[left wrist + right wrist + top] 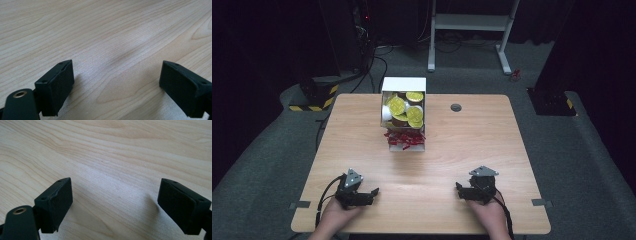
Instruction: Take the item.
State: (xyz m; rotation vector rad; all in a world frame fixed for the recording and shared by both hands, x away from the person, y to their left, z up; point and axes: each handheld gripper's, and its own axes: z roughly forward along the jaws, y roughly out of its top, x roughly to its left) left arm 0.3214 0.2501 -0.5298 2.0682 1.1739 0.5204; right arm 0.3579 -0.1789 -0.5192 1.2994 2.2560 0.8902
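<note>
Hands: two hands come in at the near edge of the table point(362, 107); each one holds a gripper low over the bare wood.
Left gripper point(373, 192): it is near the near-left part of the table, its jaws stand wide apart, and between them there is nothing but wood grain, as the left gripper view shows point(116, 82).
Right gripper point(458, 187): it is at the near right, and its jaws are also spread wide with nothing between them point(115, 201).
White box point(404, 84): it stands at the far middle of the table, well apart from both grippers, with its open side up.
Yellow-topped round pieces point(405, 110): they fill the far part of the box, piled loosely; some brown and white ones lie among them.
Red small pieces point(405, 138): a heap in the near part of the box; what they are I cannot tell.
Step in hand: I judge it is the start, with both grippers at rest and no thing touched yet.
Next move: it calls for a reach far forward to the box, with the jaws kept apart, and a choice of one piece from the crowded pile.
</note>
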